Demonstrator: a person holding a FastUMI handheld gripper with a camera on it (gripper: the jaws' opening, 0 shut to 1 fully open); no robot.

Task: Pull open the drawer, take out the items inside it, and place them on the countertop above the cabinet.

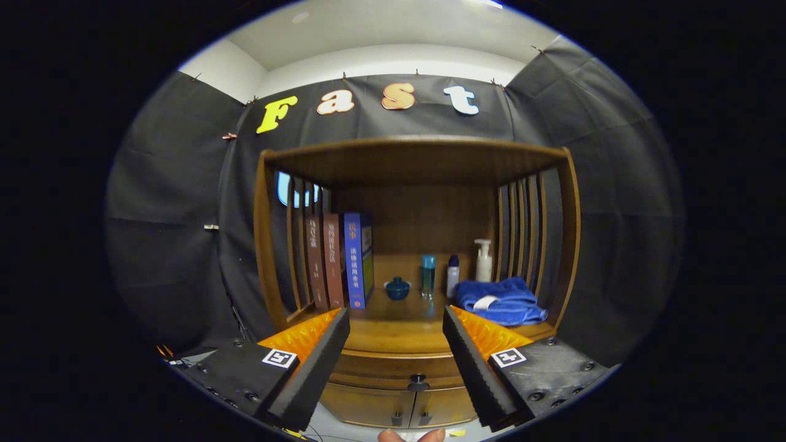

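A wooden cabinet stands ahead of me, its drawer (399, 368) closed under the countertop (393, 334). The drawer's dark round knob (418, 383) lies between and below my fingertips, some way beyond them. My gripper (396, 325) is open with nothing between its fingers. What is inside the drawer is hidden.
On the countertop, under a wooden shelf roof (411, 156), stand three books (341, 261) at the left, a small blue lidded bowl (397, 288), two small bottles (439, 276), a white pump bottle (484, 261) and a folded blue towel (500, 301). Two lower cabinet doors (393, 408) sit under the drawer.
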